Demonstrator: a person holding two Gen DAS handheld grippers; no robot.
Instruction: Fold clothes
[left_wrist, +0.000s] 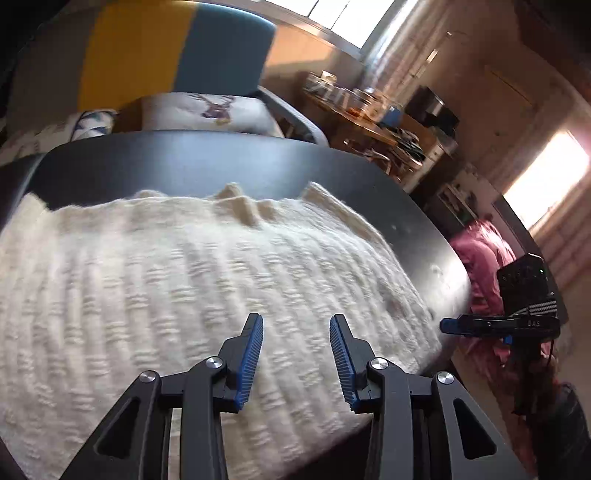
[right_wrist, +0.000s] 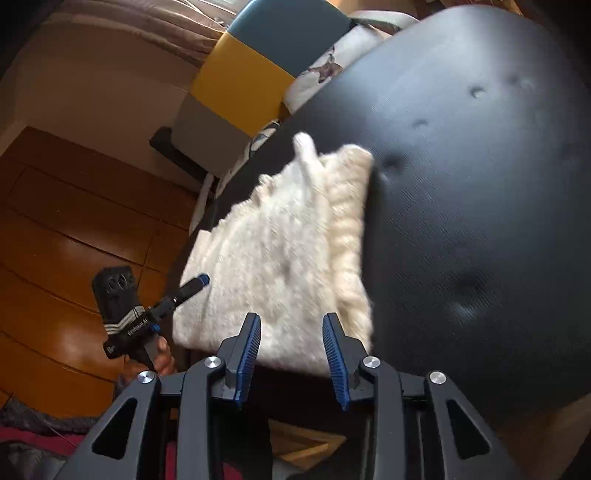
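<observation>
A cream knitted sweater (left_wrist: 177, 266) lies spread on a black table (left_wrist: 192, 162). In the right wrist view the same sweater (right_wrist: 280, 251) looks like a folded slab with a thick ribbed edge on its right side. My left gripper (left_wrist: 296, 323) hovers open just above the sweater's near part, nothing between its blue pads. My right gripper (right_wrist: 291, 321) is open too, over the sweater's near edge. The right gripper (left_wrist: 448, 325) also shows from the side at the table's right edge in the left wrist view. The left gripper (right_wrist: 201, 278) shows at the sweater's left edge, held by a hand (right_wrist: 162, 356).
Behind the table stands a chair (left_wrist: 147, 48) with grey, yellow and blue panels and a deer-print cushion (left_wrist: 210, 110). A cluttered wooden desk (left_wrist: 365, 114) is at the back right. Pink cloth (left_wrist: 484, 258) lies beyond the table's right edge. Wooden floor (right_wrist: 74, 221) lies left of the table.
</observation>
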